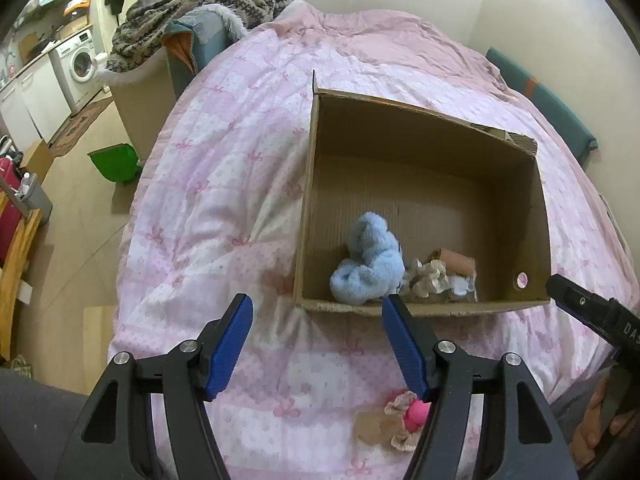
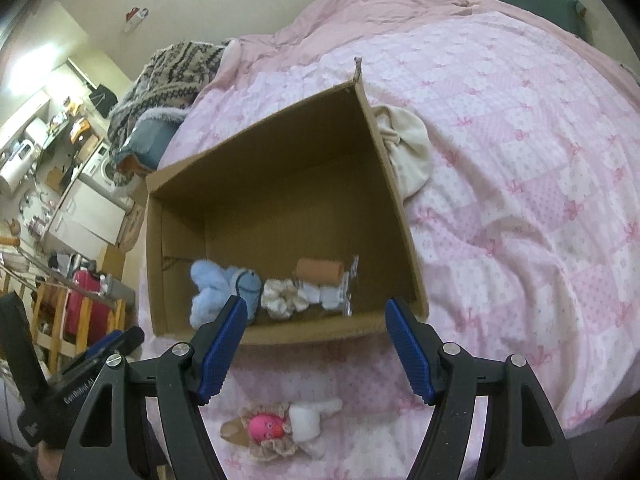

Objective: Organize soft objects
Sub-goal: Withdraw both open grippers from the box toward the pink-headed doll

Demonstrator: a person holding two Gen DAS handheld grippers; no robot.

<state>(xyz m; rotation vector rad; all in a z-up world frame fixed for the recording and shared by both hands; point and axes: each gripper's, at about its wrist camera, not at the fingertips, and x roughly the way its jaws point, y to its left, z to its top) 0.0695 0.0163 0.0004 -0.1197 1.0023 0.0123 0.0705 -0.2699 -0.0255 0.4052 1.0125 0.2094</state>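
Both claws are released, jaws spread wide, nothing held. Left claw [image 1: 318,344] hovers over the pink quilt [image 1: 224,184], its right fingertip just at the near rim of the cardboard box [image 1: 424,136]. Right claw [image 2: 316,346] hangs above the same near rim, from the other side.

Already in the box, along the near wall: a blue plush toy [image 2: 218,290], a cream frilly fabric piece [image 2: 282,300], and a brown roll with white soft bits in clear packaging [image 2: 322,276]; what that last item is exactly is hard to tell.

Step in hand, as a judgement: between picks. Part of the sorting is done, with at least one item left outside.

Remaining target: a small doll with a pink face, lace ruffle and white body [image 2: 276,428], lying flat on the quilt just in front of the box, below and between the right claw's fingers. In the left wrist view it is half hidden behind that claw's right finger.

A cream cloth bundle [image 2: 408,152] sits against the box's outer right wall, possibly also to be collected.

Next move likely calls for the right claw to drop and pull back toward the doll, straddle the soft body, clench, then lift over the near rim into free box floor.
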